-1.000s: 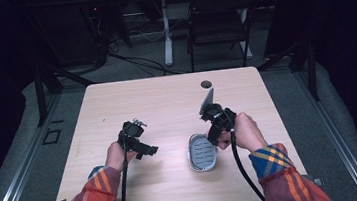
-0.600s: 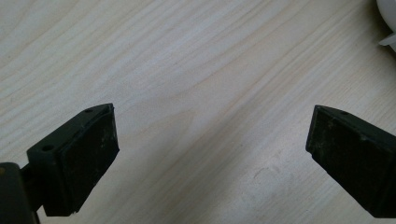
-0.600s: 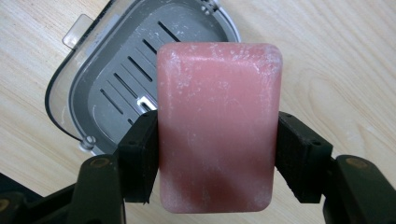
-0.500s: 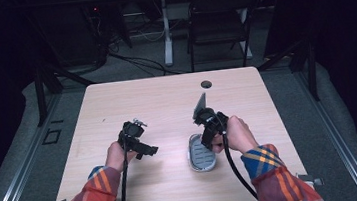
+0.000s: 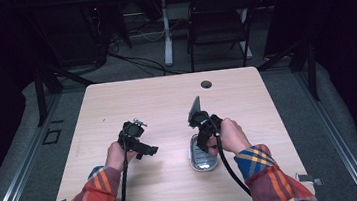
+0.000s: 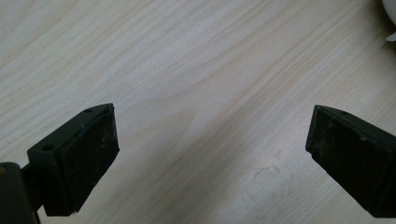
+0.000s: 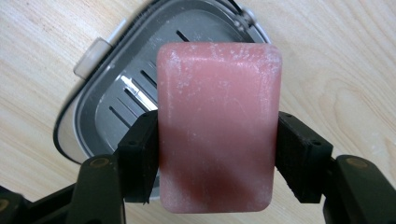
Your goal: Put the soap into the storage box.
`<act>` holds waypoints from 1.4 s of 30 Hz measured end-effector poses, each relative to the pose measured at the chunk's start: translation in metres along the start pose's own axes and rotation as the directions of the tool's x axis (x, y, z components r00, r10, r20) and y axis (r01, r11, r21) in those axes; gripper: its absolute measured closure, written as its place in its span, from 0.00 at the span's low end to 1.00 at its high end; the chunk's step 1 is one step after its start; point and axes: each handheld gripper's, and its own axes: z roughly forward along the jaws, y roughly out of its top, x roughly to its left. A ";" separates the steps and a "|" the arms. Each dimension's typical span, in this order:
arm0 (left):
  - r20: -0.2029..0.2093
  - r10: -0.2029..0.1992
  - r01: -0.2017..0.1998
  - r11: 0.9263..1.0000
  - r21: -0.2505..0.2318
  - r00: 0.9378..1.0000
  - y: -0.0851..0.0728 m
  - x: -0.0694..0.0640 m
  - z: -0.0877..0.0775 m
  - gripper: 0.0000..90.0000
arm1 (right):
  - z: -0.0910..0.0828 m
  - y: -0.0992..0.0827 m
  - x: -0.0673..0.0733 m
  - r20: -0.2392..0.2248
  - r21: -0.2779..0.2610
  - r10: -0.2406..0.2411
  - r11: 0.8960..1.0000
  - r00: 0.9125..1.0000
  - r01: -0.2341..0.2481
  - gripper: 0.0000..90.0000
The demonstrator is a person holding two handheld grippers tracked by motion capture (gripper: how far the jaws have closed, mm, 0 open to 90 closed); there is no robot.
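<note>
A pink soap bar (image 7: 217,126) stands upright between the two black jaws of my right gripper (image 7: 217,158), which is shut on its sides. Below and behind it lies a grey soap dish (image 7: 116,93) with a slotted inner tray. In the high view the right gripper (image 5: 201,139) hangs over the far end of the soap dish (image 5: 203,159) at the table's front right. My left gripper (image 5: 145,150) rests near the table's front left, and its jaws (image 6: 210,158) are spread wide over bare wood with nothing between them.
The light wooden table (image 5: 166,101) has a round cable hole (image 5: 206,84) near its far edge. A dark chair (image 5: 218,21) and cables stand on the floor beyond it. The edge of a pale object (image 6: 390,9) shows at the top right of the left gripper view.
My right gripper has moved left with the soap bar and now hangs over the soap dish. The left gripper has stayed in place.
</note>
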 end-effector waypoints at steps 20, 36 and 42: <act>0.000 0.000 0.000 1.000 -0.001 1.000 0.000 0.000 0.000 0.03 | 0.008 0.008 0.009 0.008 0.006 0.042 0.999 0.999 -0.042 0.41; 0.002 0.001 -0.001 1.000 -0.001 1.000 0.000 0.000 0.000 0.03 | -0.005 -0.004 0.004 -0.067 -0.028 0.049 0.998 0.997 -0.051 0.44; 0.001 0.001 -0.001 1.000 0.000 1.000 0.000 0.000 0.000 0.03 | -0.009 -0.009 0.002 -0.080 -0.045 0.039 0.998 0.996 -0.042 0.50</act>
